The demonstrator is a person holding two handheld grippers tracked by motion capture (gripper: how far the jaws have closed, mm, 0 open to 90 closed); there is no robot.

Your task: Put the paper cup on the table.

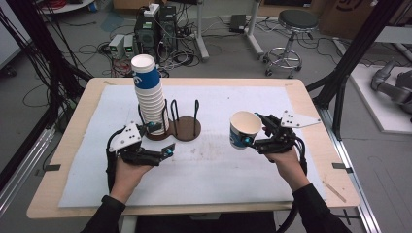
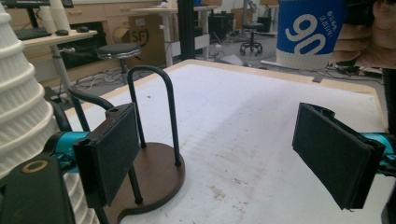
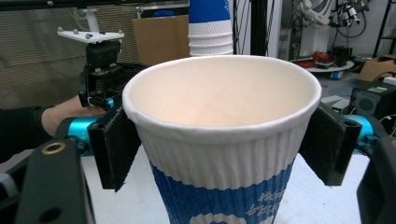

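Observation:
A tall stack of white ribbed paper cups (image 1: 148,94) with a blue cup on top stands in a brown round-based wire holder (image 1: 187,130) left of the table's middle. My left gripper (image 1: 161,139) sits just in front of the holder. In the left gripper view its jaws stand open (image 2: 219,158) with nothing between them, and the stack (image 2: 18,102) lies just outside the left pad (image 2: 109,154). My right gripper (image 1: 252,131) is shut on a single blue-and-white cup (image 1: 245,128), held upright above the mat. Both pads press its sides below the rim (image 3: 224,140).
A white mat (image 1: 218,174) covers most of the wooden table. Black frame posts (image 1: 357,48) rise at both sides. A stool (image 1: 291,29), computer boxes (image 1: 155,29) and cables are on the floor beyond the far edge.

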